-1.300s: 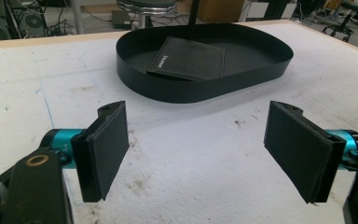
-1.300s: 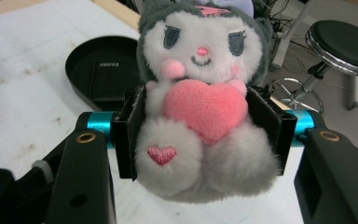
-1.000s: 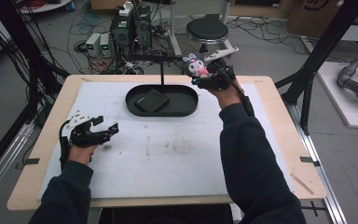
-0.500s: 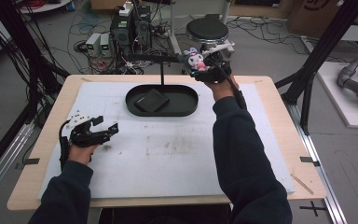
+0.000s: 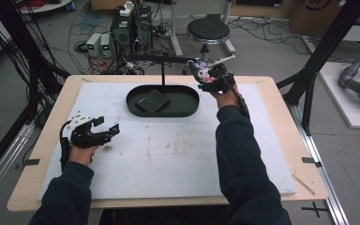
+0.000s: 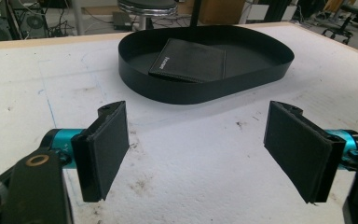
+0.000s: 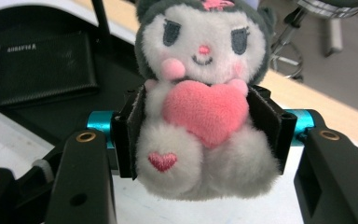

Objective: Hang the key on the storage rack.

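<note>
A small plush toy point(image 7: 200, 100), white and grey with a pink heart on its chest, is clamped between the jaws of my right gripper point(image 7: 200, 128). In the high view the right gripper point(image 5: 205, 76) holds the plush toy point(image 5: 200, 71) in the air past the right end of the black oval tray point(image 5: 187, 108), near the table's far edge. A black wallet point(image 5: 153, 101) lies flat in the tray's left half. My left gripper point(image 5: 108, 131) rests low over the white mat at the left, open with nothing between its pads point(image 6: 103, 149).
A black stand point(image 5: 163, 70) with a horizontal bar rises behind the tray. The white mat point(image 5: 178, 154) covers most of the wooden table. Beyond the far edge are a stool point(image 5: 208, 33), cables and electronics boxes on the floor.
My right gripper has carried the plush toy away from me and upward, from beside the tray's right end toward the far table edge. The left gripper has stayed put.
</note>
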{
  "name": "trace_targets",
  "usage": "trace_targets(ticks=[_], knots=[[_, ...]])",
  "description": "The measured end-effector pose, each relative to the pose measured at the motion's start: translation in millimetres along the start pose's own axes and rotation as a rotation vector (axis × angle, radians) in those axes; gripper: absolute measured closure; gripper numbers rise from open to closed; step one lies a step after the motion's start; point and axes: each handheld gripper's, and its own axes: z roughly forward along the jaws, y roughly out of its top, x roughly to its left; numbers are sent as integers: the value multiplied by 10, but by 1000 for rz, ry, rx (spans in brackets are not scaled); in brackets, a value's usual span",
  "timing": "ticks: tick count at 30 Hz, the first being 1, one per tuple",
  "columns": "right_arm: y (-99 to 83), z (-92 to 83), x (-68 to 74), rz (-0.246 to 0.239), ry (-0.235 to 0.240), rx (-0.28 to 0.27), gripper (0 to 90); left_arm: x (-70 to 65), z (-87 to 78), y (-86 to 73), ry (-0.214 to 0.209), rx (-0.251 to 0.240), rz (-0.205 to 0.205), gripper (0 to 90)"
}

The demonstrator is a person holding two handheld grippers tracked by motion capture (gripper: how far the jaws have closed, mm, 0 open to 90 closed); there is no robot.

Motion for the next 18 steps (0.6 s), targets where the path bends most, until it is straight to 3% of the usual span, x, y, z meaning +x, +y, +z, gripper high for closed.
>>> trace_targets(ticks=[6, 9, 18], knots=[[4, 231, 220, -35, 21, 30, 440, 9, -9, 1, 1, -4, -4, 221], [12, 327, 304, -25, 35, 33, 440, 5, -6, 1, -1, -5, -5, 221], [-44, 508, 321, 39, 55, 43, 442, 16, -12, 2, 1, -9, -8, 222]])
